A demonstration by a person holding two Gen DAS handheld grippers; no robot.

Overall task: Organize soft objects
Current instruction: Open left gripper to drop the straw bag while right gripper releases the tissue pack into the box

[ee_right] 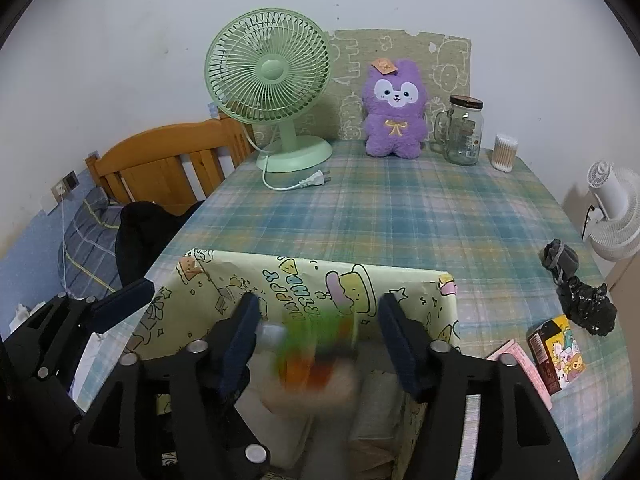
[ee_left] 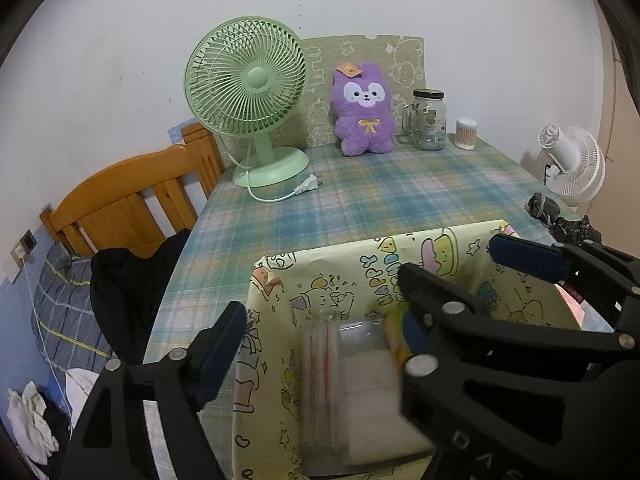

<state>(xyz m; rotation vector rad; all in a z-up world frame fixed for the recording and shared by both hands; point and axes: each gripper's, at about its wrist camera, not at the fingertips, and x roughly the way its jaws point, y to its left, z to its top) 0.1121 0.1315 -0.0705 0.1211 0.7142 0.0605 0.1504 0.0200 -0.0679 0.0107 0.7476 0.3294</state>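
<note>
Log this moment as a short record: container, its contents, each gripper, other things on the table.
container: yellow cartoon-print box, open top, near table edge
contents: white folded pads; blurred green-orange item between the right gripper's open fingers
left gripper: open, over the box
right gripper: open, over the box
back of table: green fan, purple plush, glass jar

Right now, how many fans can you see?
2. A green desk fan stands on the table's back left, beside the purple plush. A white fan sits off the table's right edge.
</note>
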